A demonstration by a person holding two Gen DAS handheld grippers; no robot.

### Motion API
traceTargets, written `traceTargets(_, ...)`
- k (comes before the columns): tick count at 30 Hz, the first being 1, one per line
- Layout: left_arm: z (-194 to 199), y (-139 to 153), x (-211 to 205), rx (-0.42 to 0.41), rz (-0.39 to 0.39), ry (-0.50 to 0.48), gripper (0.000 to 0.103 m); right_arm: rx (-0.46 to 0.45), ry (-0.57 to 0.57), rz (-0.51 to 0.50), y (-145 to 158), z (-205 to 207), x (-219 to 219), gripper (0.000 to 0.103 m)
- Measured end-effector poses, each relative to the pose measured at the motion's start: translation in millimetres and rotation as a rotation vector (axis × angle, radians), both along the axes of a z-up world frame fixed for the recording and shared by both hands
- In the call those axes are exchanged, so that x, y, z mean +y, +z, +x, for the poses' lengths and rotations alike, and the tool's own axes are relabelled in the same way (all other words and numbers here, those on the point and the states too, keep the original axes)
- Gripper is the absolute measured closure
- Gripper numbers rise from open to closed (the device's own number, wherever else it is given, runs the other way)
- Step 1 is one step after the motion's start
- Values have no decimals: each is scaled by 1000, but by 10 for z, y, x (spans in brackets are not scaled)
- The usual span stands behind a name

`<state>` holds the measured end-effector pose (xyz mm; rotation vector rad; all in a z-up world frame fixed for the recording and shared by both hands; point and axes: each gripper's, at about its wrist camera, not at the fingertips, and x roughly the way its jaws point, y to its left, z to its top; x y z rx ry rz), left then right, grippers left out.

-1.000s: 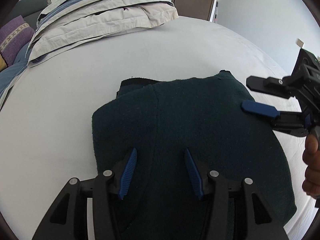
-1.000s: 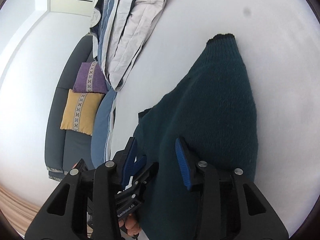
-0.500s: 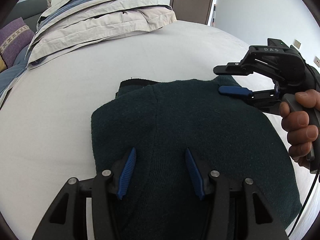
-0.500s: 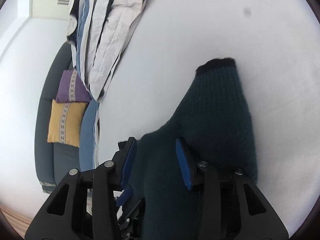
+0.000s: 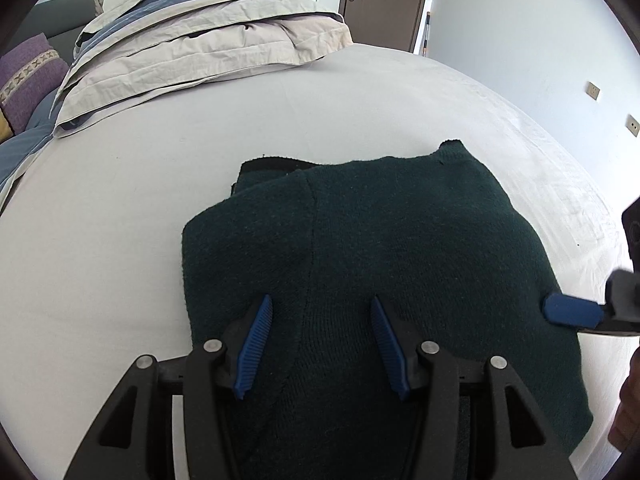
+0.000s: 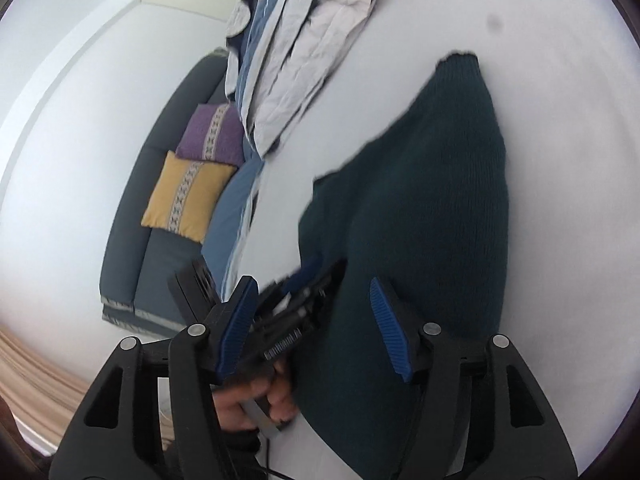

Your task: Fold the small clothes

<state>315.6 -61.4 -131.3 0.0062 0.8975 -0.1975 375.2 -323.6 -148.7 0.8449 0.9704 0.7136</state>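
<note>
A dark green knitted sweater (image 5: 400, 248) lies folded on the white bed sheet (image 5: 140, 208), a black band showing at its far edge. My left gripper (image 5: 320, 300) hangs over the sweater's near part, jaws open, nothing pinched between the blue pads. One blue fingertip (image 5: 572, 314) of my right gripper shows at the sweater's right border. In the right wrist view the right gripper (image 6: 312, 284) has its jaws opening, with no cloth between them. The sweater (image 6: 432, 208) lies ahead of it, and the left gripper (image 6: 298, 306), held by a hand, is just beyond its left finger.
A pile of folded grey and blue bedding (image 5: 200, 40) lies at the bed's far left. Beyond it stands a dark sofa (image 6: 132, 240) with a purple cushion (image 6: 212, 136) and a yellow cushion (image 6: 184, 196). A brown door (image 5: 384, 0) is at the back.
The right gripper reached over the sweater's far right corner, then pulled back to its right border, and its jaws widened. The left gripper and the sweater kept still.
</note>
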Motion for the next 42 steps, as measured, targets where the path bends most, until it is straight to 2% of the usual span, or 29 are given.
traceTargets(2,4,12,19,1,-12,1,48,-34,-20,13,-76,-177,-72,46)
traceTargets(4,-17,65,87,11,-58,9,48,-13,-66,31,-46,-306,-205,46)
traceTargets(7,-177,243,303,21,-158,46,48,-30,-143,-31,100,-505,-439,40)
traceTargets(9,-336,362,485,-15,-203,83,35,-46,-169,-75,183,-572,-560,31)
traceTargets(11,-432,398,672,-24,-234,125,30,-38,-167,-80,189,-567,-652,30)
traceTargets(14,-382,252,927,66,-305,170,29,15,-183,-88,97,-460,-705,28)
traceTargets(17,-268,32,1093,185,-437,172,30,72,-158,-111,-77,-316,-658,28)
traceTargets(21,-127,-125,1033,266,-526,106,29,165,-96,-116,-360,-62,-435,28)
traceTargets(28,207,-284,993,394,-649,48,31,175,-43,-97,-451,63,-231,28)
traceTargets(32,273,-304,849,445,-640,17,34,168,-27,-83,-445,86,-189,29)
traceTargets(34,327,-335,828,458,-643,26,42,172,-18,-98,-464,115,-140,32)
traceTargets(36,351,-364,861,468,-656,46,60,178,-14,-134,-478,152,-77,43)
traceTargets(39,342,-334,817,445,-653,45,72,170,-18,-157,-449,156,-42,54)
traceTargets(42,237,-226,779,417,-652,50,77,139,-36,-175,-364,72,-24,59)
